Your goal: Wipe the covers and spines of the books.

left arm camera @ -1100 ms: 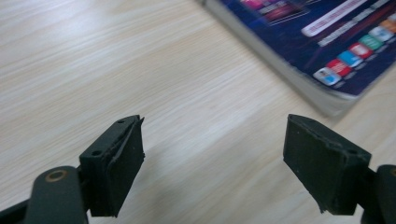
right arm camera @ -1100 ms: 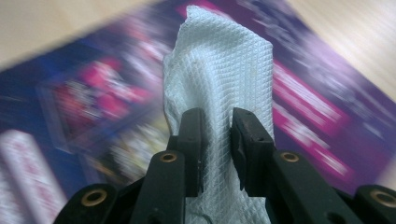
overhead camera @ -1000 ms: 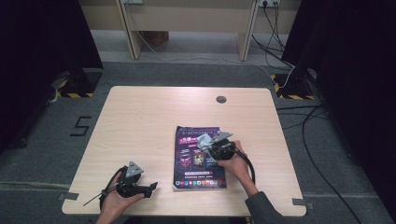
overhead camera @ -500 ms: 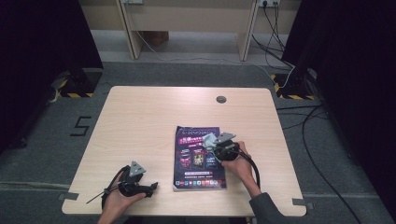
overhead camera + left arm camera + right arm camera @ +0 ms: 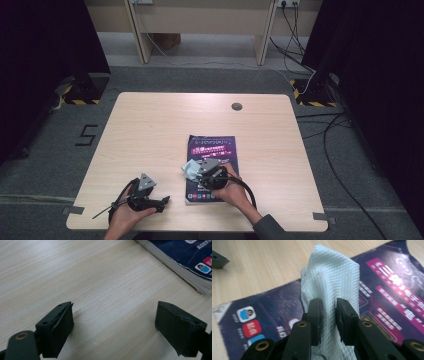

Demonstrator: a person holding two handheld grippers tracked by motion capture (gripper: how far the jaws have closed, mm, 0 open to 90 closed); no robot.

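Tabletop (image 5: 150, 130): light wood grain, with a small round dark cap (image 5: 236, 106) near its far edge.
Magazine (image 5: 212, 150): lies flat on the tabletop, right of the middle; dark purple cover with pink bands of Chinese writing, too small to read, and small app icons along its near edge.
Cloth (image 5: 329, 282): pale blue-white, with a woven diamond pattern; it stands up over the near left part of the magazine cover, bunched.
Right tool (image 5: 329, 315): jaws almost together, pinching the cloth; the right hand (image 5: 231, 187) holds it low over the magazine.
Left tool (image 5: 120, 325): jaws wide apart with only bare tabletop between them, and they have just been opening; the left hand (image 5: 125, 212) holds it low by the near edge, aimed toward the magazine's corner.
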